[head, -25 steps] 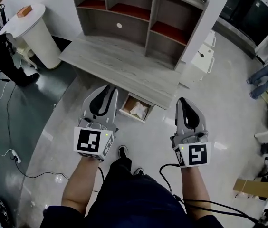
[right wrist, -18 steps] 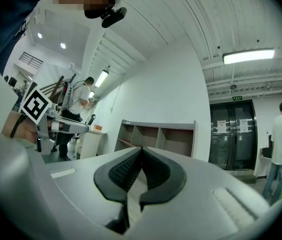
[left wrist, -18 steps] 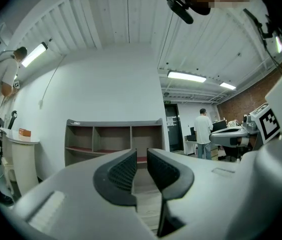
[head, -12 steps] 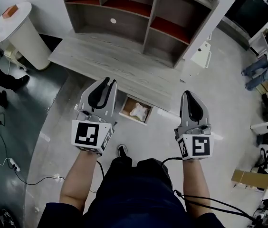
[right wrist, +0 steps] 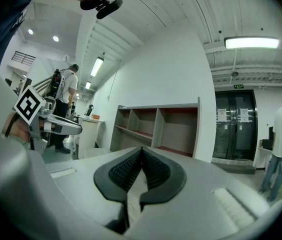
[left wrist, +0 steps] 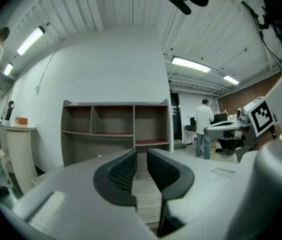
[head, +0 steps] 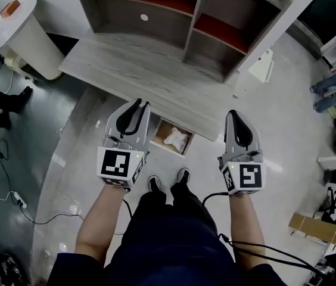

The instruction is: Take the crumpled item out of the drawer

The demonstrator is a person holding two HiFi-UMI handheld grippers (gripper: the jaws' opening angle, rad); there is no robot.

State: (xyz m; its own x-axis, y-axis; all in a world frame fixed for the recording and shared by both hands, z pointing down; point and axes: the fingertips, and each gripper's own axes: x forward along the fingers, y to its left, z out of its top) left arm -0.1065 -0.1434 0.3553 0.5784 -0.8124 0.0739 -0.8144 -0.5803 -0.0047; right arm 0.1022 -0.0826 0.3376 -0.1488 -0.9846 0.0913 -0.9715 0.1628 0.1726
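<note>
A small wooden drawer (head: 159, 137) stands pulled out from the front of the grey desk (head: 138, 76). A crumpled white item (head: 177, 139) lies inside it. My left gripper (head: 141, 105) is held over the desk's front edge, just left of the drawer; a narrow gap shows between its jaws (left wrist: 141, 151) and nothing is in it. My right gripper (head: 234, 113) hangs to the right of the drawer, past the desk's corner, with its pads meeting at the tips (right wrist: 141, 149) and empty. Neither gripper touches the drawer or the item.
A grey shelf unit (head: 186, 16) with red-lined compartments stands at the back of the desk. A white round stand (head: 19, 34) is at far left, a cable (head: 7, 177) trails on the floor, and a cardboard box (head: 314, 228) lies at right. People stand nearby (left wrist: 202, 129).
Both grippers keep their places on either side of the drawer. My feet have come up together just below the drawer. The bystander at left has slid mostly out of view.
</note>
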